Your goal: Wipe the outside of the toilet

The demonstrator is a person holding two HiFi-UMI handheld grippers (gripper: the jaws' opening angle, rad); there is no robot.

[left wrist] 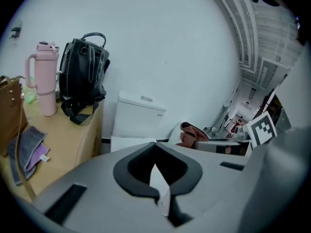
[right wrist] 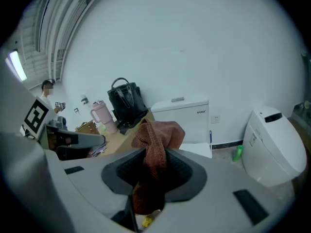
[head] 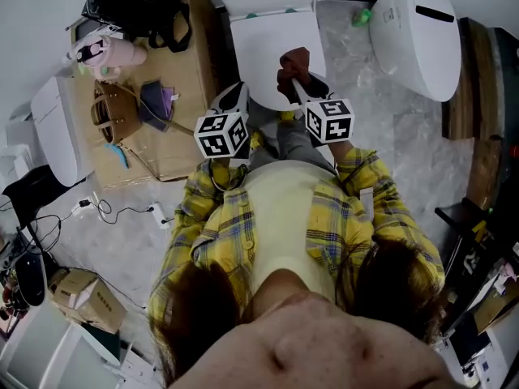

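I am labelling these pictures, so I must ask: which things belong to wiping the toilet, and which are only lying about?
For the job: toilet, reddish-brown cloth, right gripper shut on it.
Lying about: pink tumbler, black bag, brown handbag, green bottle, second toilet.

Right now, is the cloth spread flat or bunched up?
Bunched up: the cloth stands in a crumpled wad, pinched between the jaws of the right gripper.
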